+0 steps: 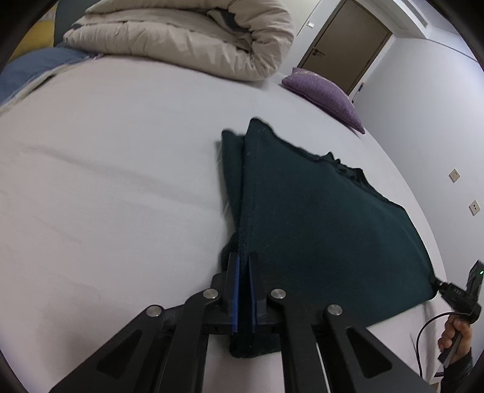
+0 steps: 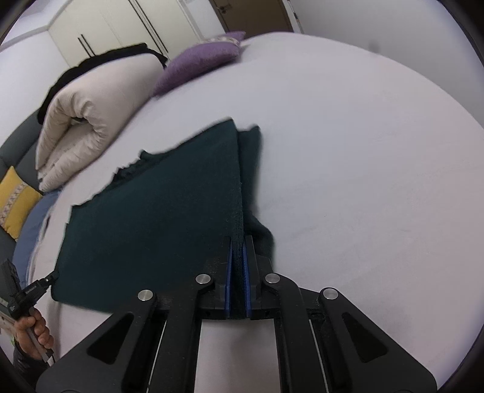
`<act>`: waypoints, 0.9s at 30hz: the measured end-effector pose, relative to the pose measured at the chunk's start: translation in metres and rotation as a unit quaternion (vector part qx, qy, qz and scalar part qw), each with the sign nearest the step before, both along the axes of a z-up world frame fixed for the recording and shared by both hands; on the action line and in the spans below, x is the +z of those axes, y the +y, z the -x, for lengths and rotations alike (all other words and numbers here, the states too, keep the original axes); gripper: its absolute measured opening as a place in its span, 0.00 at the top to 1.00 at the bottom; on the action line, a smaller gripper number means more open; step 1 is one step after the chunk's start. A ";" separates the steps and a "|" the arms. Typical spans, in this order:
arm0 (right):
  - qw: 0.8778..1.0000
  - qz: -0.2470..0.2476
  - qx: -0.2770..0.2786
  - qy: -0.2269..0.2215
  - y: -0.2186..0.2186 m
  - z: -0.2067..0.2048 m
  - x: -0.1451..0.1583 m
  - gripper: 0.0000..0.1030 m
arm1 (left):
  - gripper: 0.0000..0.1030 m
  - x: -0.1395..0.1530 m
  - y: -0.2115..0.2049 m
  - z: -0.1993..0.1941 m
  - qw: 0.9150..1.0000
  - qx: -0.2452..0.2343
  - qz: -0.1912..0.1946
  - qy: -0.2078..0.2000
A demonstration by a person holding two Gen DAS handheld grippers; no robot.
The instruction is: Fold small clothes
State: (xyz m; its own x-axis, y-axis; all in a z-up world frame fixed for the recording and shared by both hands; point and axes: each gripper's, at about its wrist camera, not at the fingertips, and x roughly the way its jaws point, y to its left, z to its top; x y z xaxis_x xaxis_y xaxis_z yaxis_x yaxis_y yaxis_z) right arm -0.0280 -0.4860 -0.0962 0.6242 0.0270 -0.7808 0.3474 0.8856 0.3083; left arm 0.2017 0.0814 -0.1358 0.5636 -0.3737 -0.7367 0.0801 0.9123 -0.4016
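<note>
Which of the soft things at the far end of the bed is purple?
The small pillow. The big rolled duvet beside it is beige, and the cushion is yellow.

A bedroom: bed (image 1: 106, 151), rolled duvet (image 1: 181, 39), wardrobe (image 2: 121, 27).

No legible text, label, brand, number or sign is found in either view. Faint white print on the left gripper (image 2: 33, 291) is too small to be read.

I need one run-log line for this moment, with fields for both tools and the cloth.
left tool: shut on dark green garment | right tool: shut on same garment | garment: near edge lifted, far part on bed sheet
</note>
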 end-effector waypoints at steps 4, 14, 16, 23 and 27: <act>0.999 -0.031 -0.018 -0.002 -0.008 0.012 -0.011 0.96 | 0.94 -0.002 0.003 0.003 1.000 0.001 0.003 -0.003; 1.000 -0.024 -0.011 0.014 -0.007 0.008 -0.027 0.96 | 0.94 -0.006 0.003 0.008 1.000 -0.001 0.006 -0.004; 1.000 -0.022 -0.008 0.015 -0.006 0.007 -0.028 0.95 | 0.93 -0.007 0.004 0.006 1.000 -0.002 0.010 0.000; 0.999 0.011 -0.043 0.009 -0.005 0.014 -0.001 0.72 | 0.86 0.007 0.016 0.011 0.999 0.013 0.027 -0.010; 0.998 0.030 -0.053 -0.032 0.003 0.017 0.031 0.64 | 0.86 0.044 0.012 0.013 0.998 0.019 0.000 -0.061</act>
